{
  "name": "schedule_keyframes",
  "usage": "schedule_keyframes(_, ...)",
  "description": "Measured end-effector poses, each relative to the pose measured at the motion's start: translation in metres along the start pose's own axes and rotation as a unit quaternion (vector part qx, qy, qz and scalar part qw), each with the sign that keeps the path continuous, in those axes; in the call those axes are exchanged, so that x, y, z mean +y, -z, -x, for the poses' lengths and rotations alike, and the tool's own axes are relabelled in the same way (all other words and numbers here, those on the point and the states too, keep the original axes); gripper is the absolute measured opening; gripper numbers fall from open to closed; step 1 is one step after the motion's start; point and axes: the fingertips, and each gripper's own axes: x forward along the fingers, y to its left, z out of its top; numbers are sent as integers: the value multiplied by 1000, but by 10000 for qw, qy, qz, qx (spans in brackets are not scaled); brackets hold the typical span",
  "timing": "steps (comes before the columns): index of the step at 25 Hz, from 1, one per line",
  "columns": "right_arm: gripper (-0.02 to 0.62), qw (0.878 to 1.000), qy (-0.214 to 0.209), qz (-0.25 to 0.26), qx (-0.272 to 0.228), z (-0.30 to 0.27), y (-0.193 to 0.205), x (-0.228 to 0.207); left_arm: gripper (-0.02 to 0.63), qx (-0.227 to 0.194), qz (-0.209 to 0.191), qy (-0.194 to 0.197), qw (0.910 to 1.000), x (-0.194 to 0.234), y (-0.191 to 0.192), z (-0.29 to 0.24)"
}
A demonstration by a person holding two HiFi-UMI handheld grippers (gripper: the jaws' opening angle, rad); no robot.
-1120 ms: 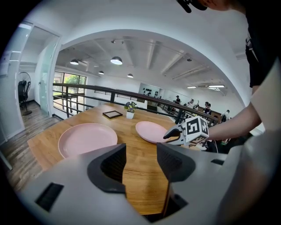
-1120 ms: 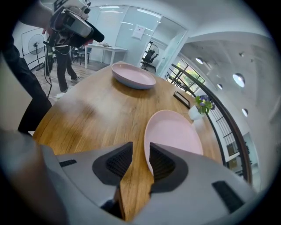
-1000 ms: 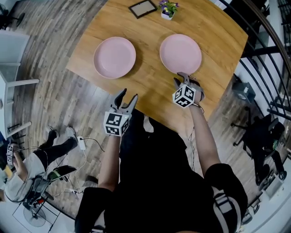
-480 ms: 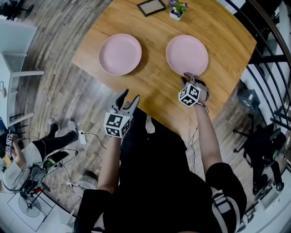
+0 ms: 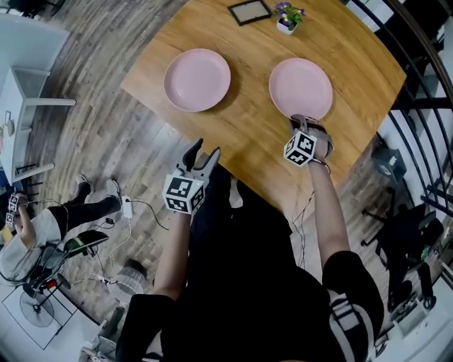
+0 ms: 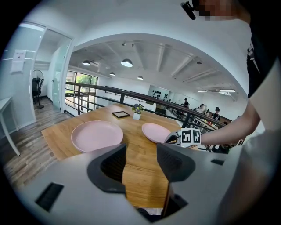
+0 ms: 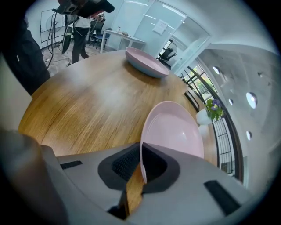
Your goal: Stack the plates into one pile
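Two pink plates lie apart on the round wooden table (image 5: 248, 134): the left plate (image 5: 197, 79) and the right plate (image 5: 301, 88). My right gripper (image 5: 303, 119) stands at the right plate's near rim. In the right gripper view its jaws have just been closing, and they now pinch that rim (image 7: 141, 165), with the right plate (image 7: 173, 129) stretching away beyond them and the left plate (image 7: 145, 62) farther off. My left gripper (image 5: 202, 150) hangs open and empty off the table's near edge, its jaws (image 6: 141, 154) apart and pointing toward the left plate (image 6: 97, 135).
A black picture frame (image 5: 250, 12) and a small potted plant (image 5: 289, 15) stand at the table's far side. A dark railing (image 5: 417, 78) runs to the right. A person (image 5: 42, 226) sits on the floor at left, beside cables.
My right gripper's jaws have closed onto the near rim of the right plate. The left gripper has hardly moved. The head view has drifted a little.
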Motion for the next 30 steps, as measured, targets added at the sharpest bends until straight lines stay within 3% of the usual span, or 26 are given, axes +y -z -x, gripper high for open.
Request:
schedule_keyframes(15, 23, 9998, -159, -62, -44, 19, -14, -1, 232, -247, 179, -193, 9994, 1, 2, 27)
schedule_keyframes(30, 26, 9996, -70, 83, -257, 30, -80, -9, 232, -454, 497, -170, 9976, 34, 2, 38)
